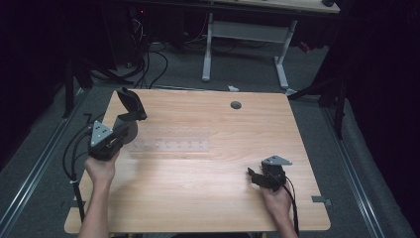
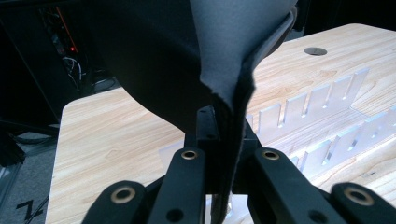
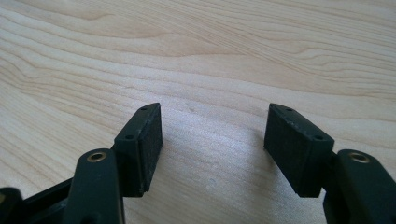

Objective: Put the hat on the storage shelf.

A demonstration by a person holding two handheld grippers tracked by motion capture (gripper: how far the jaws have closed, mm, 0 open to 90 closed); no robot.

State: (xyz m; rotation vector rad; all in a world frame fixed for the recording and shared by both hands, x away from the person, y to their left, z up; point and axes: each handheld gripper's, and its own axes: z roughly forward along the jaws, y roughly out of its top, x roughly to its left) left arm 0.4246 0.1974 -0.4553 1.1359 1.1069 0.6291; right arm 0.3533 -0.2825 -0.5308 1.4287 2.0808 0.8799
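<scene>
Spanning a dark room, wooden table (image 1: 198, 178) bears clear rack (image 1: 171, 145).

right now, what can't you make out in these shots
- Dark fabric piece, left gripper view: its upper part is cut off by the top edge, so its full shape is unknown.
- Clear slotted rack, high view: too faint to count slots; in the left gripper view the fabric and the left hand-held gripper hide its near end.
</scene>
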